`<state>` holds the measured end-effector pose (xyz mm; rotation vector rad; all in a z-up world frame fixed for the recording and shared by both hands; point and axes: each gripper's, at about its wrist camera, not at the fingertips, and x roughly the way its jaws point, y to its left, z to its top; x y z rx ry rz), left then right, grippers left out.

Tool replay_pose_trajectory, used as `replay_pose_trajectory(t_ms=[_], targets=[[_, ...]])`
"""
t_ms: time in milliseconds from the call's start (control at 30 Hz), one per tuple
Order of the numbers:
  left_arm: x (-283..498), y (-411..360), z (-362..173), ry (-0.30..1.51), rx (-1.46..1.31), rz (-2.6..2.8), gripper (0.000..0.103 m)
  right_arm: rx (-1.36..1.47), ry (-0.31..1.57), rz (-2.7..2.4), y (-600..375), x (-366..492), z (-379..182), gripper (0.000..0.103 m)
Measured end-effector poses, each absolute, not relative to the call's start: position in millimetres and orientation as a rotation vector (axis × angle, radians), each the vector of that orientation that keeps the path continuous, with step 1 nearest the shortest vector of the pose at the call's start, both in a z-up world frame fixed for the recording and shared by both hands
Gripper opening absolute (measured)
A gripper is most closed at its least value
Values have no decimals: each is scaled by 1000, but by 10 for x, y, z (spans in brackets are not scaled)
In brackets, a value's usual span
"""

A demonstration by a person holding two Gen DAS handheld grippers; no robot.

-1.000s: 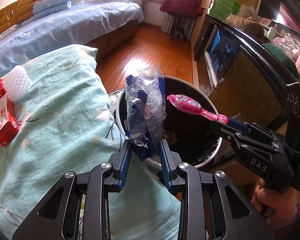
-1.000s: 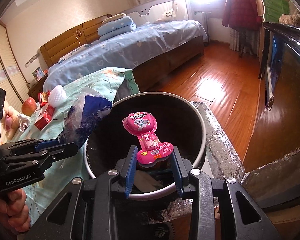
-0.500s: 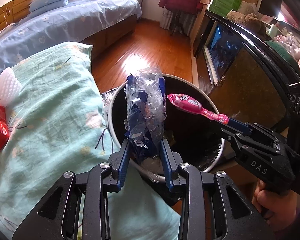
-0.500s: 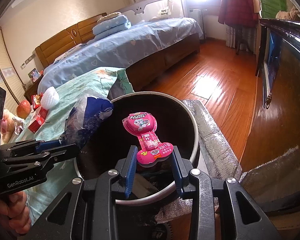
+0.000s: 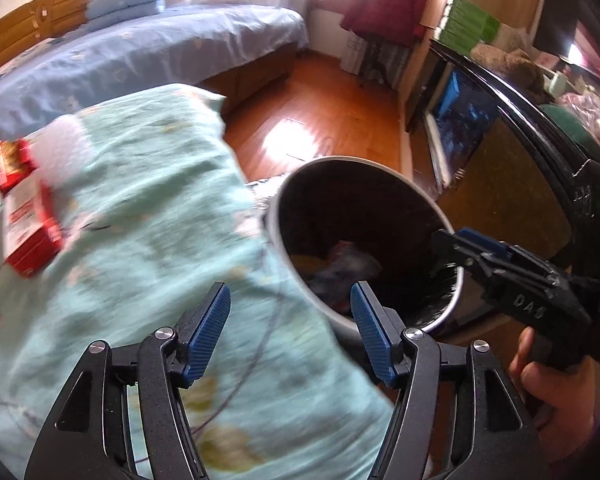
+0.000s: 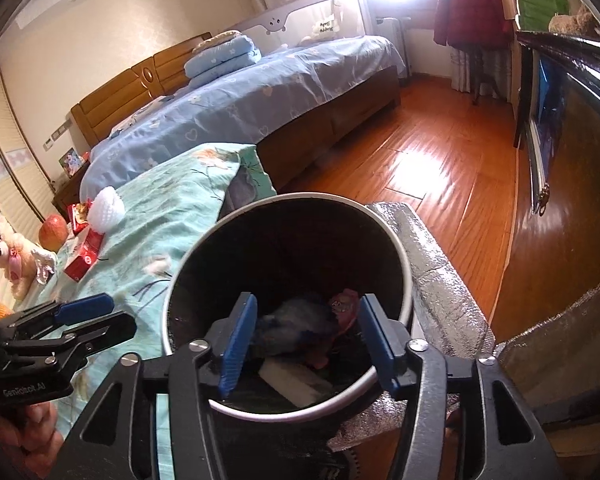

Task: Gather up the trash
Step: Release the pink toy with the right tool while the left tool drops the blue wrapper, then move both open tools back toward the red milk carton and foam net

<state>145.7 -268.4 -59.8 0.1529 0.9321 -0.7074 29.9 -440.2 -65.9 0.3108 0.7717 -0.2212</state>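
The black trash bin with a white rim (image 6: 409, 276) stands beside the bed, also in the left wrist view (image 5: 458, 248). Inside it lie the blue-and-clear plastic wrapper (image 6: 296, 318) and the pink candy packet (image 6: 345, 306), with other scraps. My right gripper (image 6: 306, 340) is open and empty above the bin's near rim. My left gripper (image 5: 290, 330) is open and empty over the green bedspread (image 5: 148, 208) at the bin's left edge. On the bed lie a red box (image 5: 30, 224) (image 6: 84, 256) and a white foam net (image 6: 108, 206).
An apple (image 6: 53, 229) and a plush toy (image 6: 14, 256) sit at the far left of the bed. A blue-sheeted bed (image 6: 240, 108) stands behind. A silver foil mat (image 6: 432, 256) lies right of the bin. A dark cabinet (image 5: 512, 152) runs along the right, with wooden floor (image 6: 440, 168) between.
Both grippers have opened. The plastic wrapper and the pink packet have dropped from the jaws into the bin. The left gripper has swung left, towards the bed.
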Motion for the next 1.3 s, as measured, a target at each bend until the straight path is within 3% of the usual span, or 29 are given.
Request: replay_pose_trajectory(t_ms=[267,867,1300], targets=[[1500,-2056,-615,921,73,-595,65,303,747,-144,-4080,415,-549,72],[1678,-897,-687,914,-76,-379,65,217,798,50,-3076,881,-607,77],[1953,-876,-676,920,-83,-338,65,215,811,87,-2944,1300,-652,77]])
